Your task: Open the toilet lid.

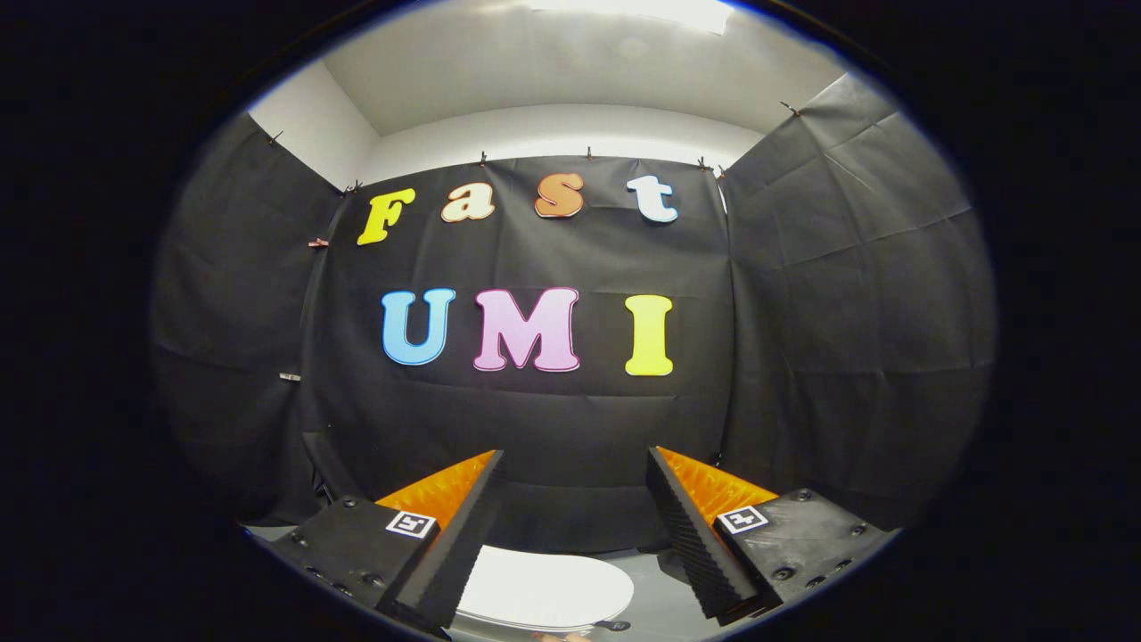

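A white toilet lid (542,588) lies flat and closed, low down between and below my two fingers. My gripper (575,464) stands open above it, pointing level at the black cloth wall, with a wide gap and nothing between the fingers (463,526). The lid's near edge is hidden under the left finger. I am well above the lid and not touching it.
Black cloth walls (553,419) close the booth ahead and on both sides. A pale grey floor (660,597) shows around the lid. A small dark object (615,626) lies on the floor just right of the lid's rim.
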`<state>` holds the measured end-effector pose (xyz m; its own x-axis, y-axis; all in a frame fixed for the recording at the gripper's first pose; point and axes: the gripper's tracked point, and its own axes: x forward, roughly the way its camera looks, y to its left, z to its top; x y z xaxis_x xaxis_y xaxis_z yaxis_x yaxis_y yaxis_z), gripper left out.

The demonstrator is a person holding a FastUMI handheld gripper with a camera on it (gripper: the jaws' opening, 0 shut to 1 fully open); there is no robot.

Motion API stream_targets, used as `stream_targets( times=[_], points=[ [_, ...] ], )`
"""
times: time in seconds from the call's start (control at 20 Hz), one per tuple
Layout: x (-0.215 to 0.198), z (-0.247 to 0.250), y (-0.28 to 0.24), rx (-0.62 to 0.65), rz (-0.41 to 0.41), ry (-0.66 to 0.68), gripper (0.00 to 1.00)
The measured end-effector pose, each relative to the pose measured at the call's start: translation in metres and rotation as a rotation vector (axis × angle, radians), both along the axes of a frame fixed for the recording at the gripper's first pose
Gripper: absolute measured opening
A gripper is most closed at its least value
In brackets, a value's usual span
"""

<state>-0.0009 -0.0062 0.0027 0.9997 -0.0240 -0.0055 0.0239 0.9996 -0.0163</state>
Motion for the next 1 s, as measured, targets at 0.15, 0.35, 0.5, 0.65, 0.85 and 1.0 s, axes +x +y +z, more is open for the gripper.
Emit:
stream_targets(
  times=[0.15,0.35,0.5,0.65,0.85,1.0],
  points=[
    [0.001,-0.002,-0.003,0.002,-0.010,0.007,0.99],
    [0.006,-0.004,-0.010,0.006,-0.029,0.007,0.99],
    [0.010,-0.007,-0.019,0.011,-0.052,0.012,0.99],
    [0.017,-0.014,-0.027,0.047,-0.068,0.025,0.99],
    [0.036,-0.030,-0.046,0.098,-0.108,0.042,0.98],
    [0.044,-0.061,-0.069,0.159,-0.155,0.095,0.99]
  ],
)
